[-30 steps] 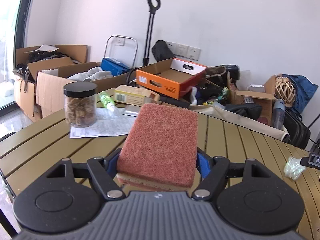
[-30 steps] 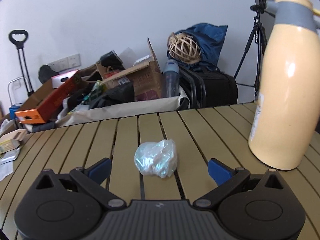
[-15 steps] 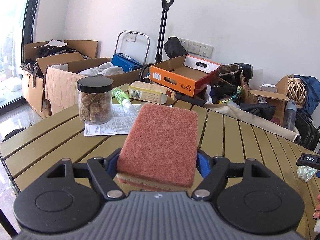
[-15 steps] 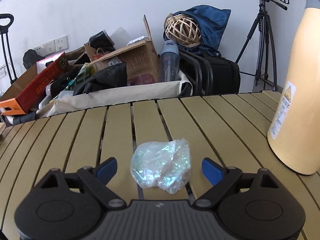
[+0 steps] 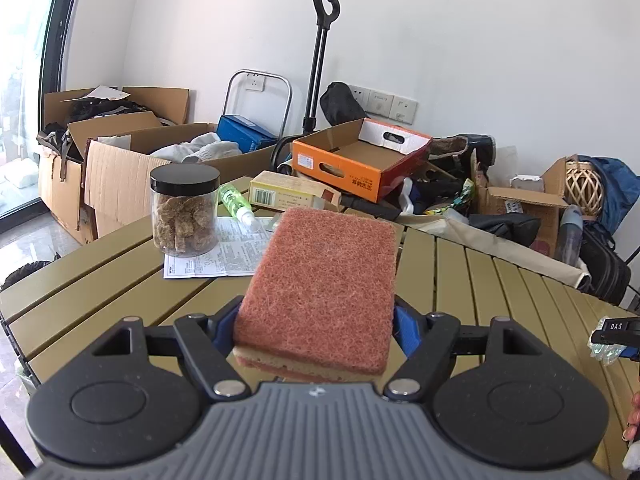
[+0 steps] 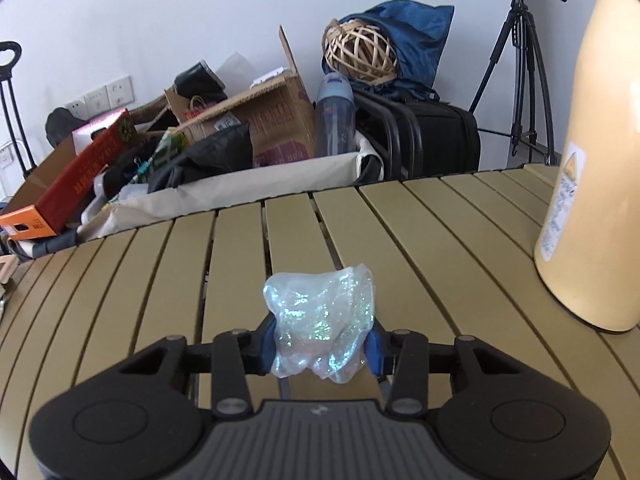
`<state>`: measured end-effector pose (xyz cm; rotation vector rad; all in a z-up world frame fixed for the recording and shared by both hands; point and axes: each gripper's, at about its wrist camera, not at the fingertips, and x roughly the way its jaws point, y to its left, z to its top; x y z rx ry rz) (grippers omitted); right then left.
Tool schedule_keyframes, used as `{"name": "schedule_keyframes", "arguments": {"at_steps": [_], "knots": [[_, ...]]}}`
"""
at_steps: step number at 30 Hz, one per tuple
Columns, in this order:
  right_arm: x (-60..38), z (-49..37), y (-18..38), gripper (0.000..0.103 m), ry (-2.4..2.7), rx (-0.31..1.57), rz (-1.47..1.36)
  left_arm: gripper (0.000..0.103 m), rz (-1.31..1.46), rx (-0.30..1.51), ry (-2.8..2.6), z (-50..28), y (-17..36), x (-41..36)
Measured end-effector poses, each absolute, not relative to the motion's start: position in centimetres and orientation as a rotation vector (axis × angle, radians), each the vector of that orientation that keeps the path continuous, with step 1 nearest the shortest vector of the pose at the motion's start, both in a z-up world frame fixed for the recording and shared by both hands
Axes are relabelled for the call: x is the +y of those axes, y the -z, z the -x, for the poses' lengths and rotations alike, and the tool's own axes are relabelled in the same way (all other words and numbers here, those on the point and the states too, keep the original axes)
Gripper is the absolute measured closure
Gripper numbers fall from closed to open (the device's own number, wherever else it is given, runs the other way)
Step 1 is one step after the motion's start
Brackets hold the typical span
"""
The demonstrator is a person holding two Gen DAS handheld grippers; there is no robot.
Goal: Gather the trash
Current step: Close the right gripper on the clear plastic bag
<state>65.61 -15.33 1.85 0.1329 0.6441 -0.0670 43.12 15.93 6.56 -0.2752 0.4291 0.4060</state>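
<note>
The right gripper is closing its jaws on the crumpled plastic wrapper lying between them; the left gripper clamps a sponge between its pads.

Slatted olive table. Clear jar with black lid, brown chunks inside, stands on printed sheet. Green spray bottle lies behind it, beside a yellow carton. Cream flask upright at table's right edge; top out of frame.
</note>
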Motion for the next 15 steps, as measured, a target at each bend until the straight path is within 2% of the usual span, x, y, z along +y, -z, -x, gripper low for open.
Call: {"name": "schedule_keyframes", "arguments": {"at_steps": [15], "knots": [[-16.5,-55.3,-5.4,0.062,-0.053,0.588,-0.134,0.028,0.256,0.382,-0.337,-38.8,-7.3,14.0]]}}
